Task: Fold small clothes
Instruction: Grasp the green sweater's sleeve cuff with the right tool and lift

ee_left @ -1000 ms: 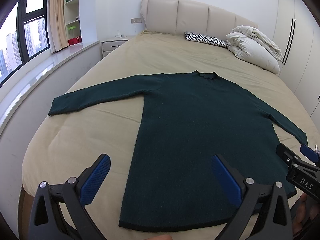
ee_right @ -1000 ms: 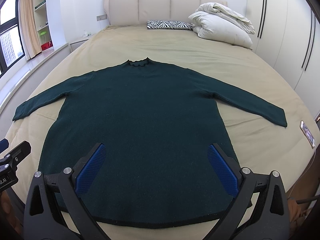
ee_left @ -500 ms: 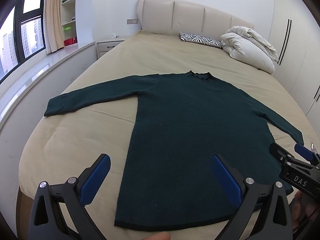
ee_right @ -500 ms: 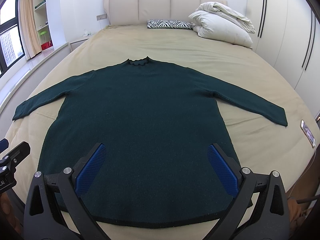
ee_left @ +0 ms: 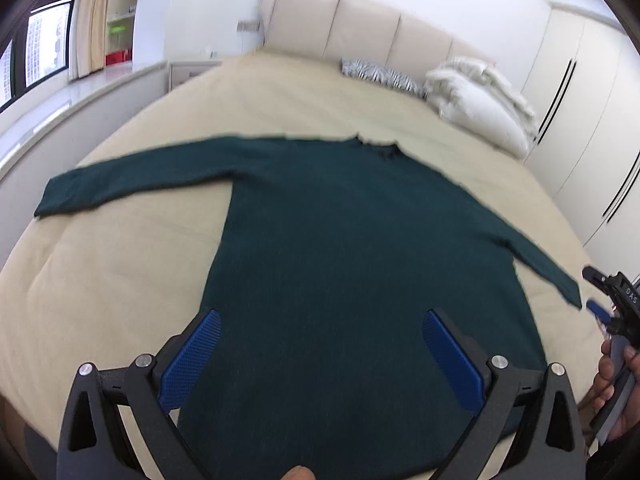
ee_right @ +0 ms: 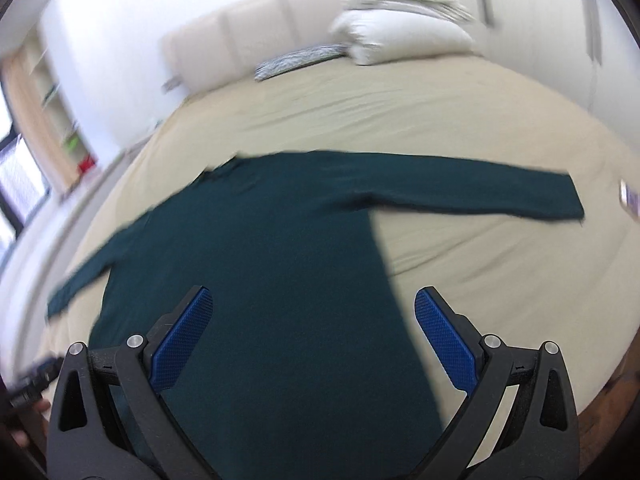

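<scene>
A dark green long-sleeved sweater (ee_left: 352,248) lies flat on the beige bed (ee_left: 104,280), collar toward the headboard, both sleeves spread out; it also shows in the right wrist view (ee_right: 280,264). My left gripper (ee_left: 320,352) is open and empty above the sweater's lower left part. My right gripper (ee_right: 312,332) is open and empty above the lower right part of the body, near the right side edge. The right gripper also shows at the right edge of the left wrist view (ee_left: 612,304). Both views are blurred.
White pillows (ee_left: 476,108) and a zebra-print cushion (ee_left: 380,76) lie at the headboard. A phone (ee_right: 630,200) lies near the bed's right edge. A window ledge (ee_left: 72,96) runs along the left, wardrobes (ee_left: 592,128) stand on the right.
Both grippers moved forward over the sweater. The left view shifted right and lower; the right gripper tilted and swung toward the right sleeve side. Both stay open.
</scene>
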`<action>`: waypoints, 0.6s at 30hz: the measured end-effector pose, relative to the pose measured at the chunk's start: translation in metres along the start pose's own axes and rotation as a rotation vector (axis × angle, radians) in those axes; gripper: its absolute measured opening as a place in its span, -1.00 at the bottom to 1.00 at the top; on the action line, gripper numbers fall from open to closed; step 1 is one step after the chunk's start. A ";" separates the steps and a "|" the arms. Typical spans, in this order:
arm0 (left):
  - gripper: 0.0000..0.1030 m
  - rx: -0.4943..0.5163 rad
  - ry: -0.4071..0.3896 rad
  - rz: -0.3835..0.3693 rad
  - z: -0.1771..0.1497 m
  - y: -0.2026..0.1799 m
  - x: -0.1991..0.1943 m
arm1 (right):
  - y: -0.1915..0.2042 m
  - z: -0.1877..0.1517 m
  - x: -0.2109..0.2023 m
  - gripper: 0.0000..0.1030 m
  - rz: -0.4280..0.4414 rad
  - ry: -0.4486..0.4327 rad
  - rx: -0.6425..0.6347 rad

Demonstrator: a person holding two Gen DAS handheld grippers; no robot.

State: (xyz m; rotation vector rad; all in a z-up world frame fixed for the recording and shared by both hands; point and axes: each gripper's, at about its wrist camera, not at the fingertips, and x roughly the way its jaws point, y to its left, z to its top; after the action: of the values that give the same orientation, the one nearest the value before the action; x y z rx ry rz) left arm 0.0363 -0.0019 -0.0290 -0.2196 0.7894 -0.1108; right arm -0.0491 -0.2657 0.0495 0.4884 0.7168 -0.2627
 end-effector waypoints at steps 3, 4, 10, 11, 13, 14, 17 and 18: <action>1.00 0.013 0.002 0.015 0.009 -0.009 0.013 | -0.095 0.021 0.012 0.99 0.031 -0.038 0.282; 1.00 0.014 0.030 0.031 0.013 -0.011 0.020 | -0.124 0.028 0.018 0.96 0.039 -0.046 0.371; 1.00 -0.064 0.107 0.020 0.027 -0.016 0.056 | -0.264 0.038 0.064 0.50 0.083 -0.045 0.784; 1.00 -0.064 0.121 0.006 0.028 -0.018 0.064 | -0.278 0.038 0.070 0.45 0.077 -0.053 0.820; 1.00 -0.068 0.153 -0.025 0.029 -0.021 0.080 | -0.297 0.040 0.080 0.34 0.094 -0.087 0.867; 1.00 -0.075 0.164 -0.041 0.030 -0.022 0.086 | -0.303 0.043 0.083 0.30 0.099 -0.103 0.877; 0.96 -0.115 0.187 -0.114 0.032 -0.025 0.102 | -0.317 0.057 0.096 0.27 0.102 -0.150 0.882; 0.93 -0.124 0.193 -0.139 0.033 -0.027 0.107 | -0.320 0.062 0.100 0.20 0.094 -0.157 0.880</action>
State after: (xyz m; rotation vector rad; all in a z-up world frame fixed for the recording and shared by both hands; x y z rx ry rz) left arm 0.1344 -0.0424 -0.0735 -0.3858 0.9736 -0.2173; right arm -0.0667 -0.5784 -0.0862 1.3173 0.3925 -0.5228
